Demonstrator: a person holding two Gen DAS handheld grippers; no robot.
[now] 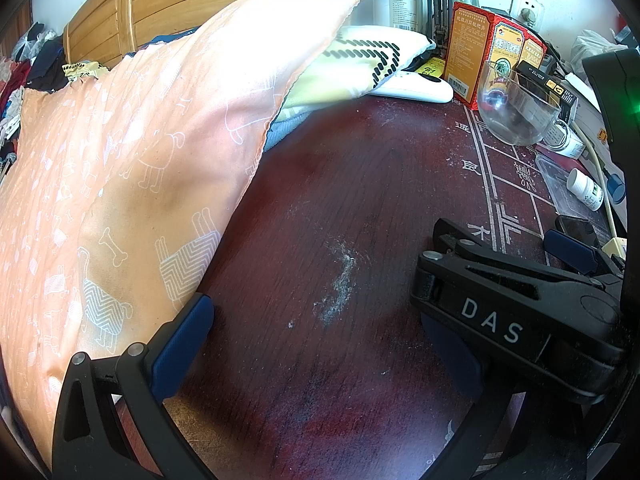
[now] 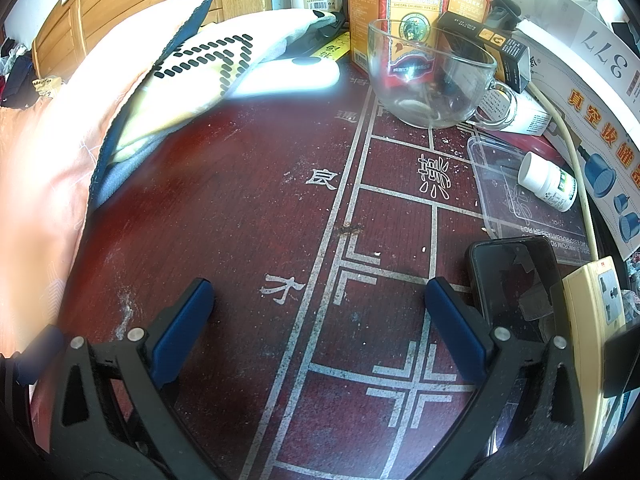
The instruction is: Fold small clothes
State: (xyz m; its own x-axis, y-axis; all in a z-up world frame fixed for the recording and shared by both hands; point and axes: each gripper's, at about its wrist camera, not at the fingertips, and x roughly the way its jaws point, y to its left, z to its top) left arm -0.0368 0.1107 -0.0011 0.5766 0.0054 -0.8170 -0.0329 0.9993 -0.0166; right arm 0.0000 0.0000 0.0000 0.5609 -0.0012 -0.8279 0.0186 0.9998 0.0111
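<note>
The small garment to fold, an orange cloth printed with white dogs and bones (image 1: pixel 120 184), lay draped over the left side of a dark red table (image 1: pixel 320 208), its far corner raised against a yellow patterned cushion (image 1: pixel 360 60). I judged it sat there waiting for a first grasp, because nothing pinched it. My left gripper (image 1: pixel 320 320) hovered low over bare wood with its blue pads spread wide, the left pad (image 1: pixel 184 344) just beside the cloth's near edge. My right gripper (image 2: pixel 320 332) was likewise spread and empty, angled down over painted white lines. Clutter crowded the far right: a glass cup (image 2: pixel 432 76), a white pill bottle (image 2: pixel 548 180), a black phone (image 2: pixel 516 276) and red boxes (image 2: pixel 412 4).
</note>
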